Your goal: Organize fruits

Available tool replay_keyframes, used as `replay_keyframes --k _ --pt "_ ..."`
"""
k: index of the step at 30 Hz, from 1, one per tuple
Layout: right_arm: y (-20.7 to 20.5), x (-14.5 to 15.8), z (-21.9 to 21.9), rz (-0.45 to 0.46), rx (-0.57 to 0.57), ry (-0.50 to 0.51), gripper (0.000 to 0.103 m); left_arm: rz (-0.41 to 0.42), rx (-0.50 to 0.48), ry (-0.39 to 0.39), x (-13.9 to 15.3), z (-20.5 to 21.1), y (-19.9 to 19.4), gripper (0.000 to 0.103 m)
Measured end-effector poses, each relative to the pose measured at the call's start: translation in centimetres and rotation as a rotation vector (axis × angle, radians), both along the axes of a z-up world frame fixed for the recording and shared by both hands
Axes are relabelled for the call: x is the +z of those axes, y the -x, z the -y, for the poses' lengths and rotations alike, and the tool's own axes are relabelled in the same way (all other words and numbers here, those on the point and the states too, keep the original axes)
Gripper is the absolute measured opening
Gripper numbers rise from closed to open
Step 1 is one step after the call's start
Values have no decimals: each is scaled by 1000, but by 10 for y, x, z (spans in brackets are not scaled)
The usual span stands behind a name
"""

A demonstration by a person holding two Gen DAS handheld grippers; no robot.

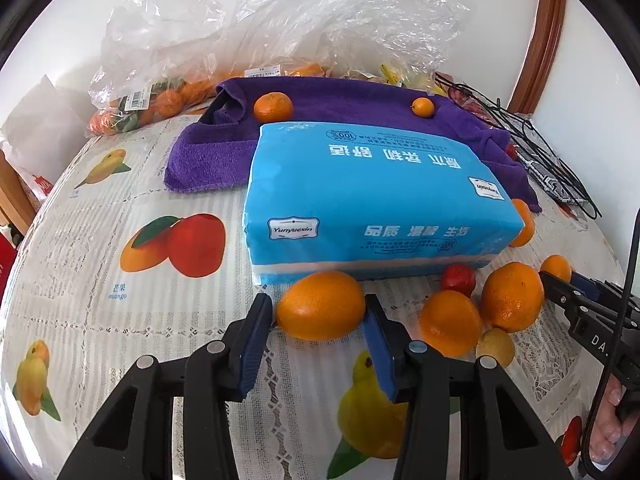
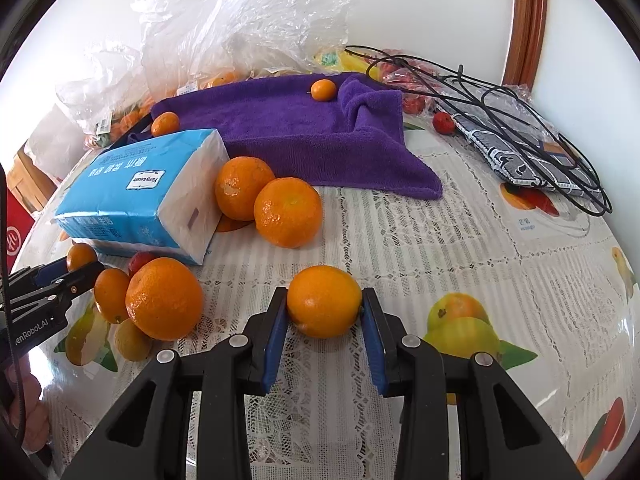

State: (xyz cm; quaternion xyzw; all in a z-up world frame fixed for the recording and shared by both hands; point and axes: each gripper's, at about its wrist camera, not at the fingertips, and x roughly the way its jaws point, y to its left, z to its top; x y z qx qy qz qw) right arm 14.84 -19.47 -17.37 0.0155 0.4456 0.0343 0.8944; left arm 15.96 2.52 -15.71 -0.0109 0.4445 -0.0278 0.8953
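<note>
In the left wrist view, my left gripper (image 1: 316, 300) is shut on a large orange (image 1: 322, 312) that rests on the tablecloth just in front of a blue tissue pack (image 1: 368, 200). In the right wrist view, my right gripper (image 2: 324, 294) is shut on another orange (image 2: 324, 308), both blue pads against its sides. Between the two grippers lie loose oranges (image 2: 164, 300), a small red fruit (image 2: 140, 260) and a pale yellow one (image 2: 132, 334). Two more oranges (image 2: 288, 212) sit beside the pack. Two small tangerines (image 1: 273, 107) lie on a purple towel (image 1: 340, 104).
Clear plastic bags (image 1: 160, 92) holding tangerines stand along the back wall. At the right, a black cable and a patterned pouch (image 2: 520, 152) lie in plastic, with a red fruit (image 2: 443, 122) nearby. The fruit-printed tablecloth (image 2: 440, 232) curves down at the table's edge.
</note>
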Motion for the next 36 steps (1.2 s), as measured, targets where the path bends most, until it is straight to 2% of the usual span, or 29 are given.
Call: replay_keyframes --k 4,11,14,21,25,28,36 --pt "8 7 2 2 -5 -36 35 -11 -16 34 4 -1 5 44" --pt "23 36 -3 72 -34 -21 36 -5 -36 61 20 -6 14 37" --pt "26 45 -10 100 -31 -11 36 2 -36 38 22 -8 15 36" --pt "24 45 -22 91 -20 -1 35 -42 -43 78 9 -10 4 38" --pt "24 42 -22 82 -15 2 35 -47 -36 70 6 -5 0 38" --pt "24 42 -20 83 -18 10 35 -48 -30 66 5 -4 -2 31" --pt "26 44 -22 89 -19 -10 35 -41 -65 53 11 -2 7 31"
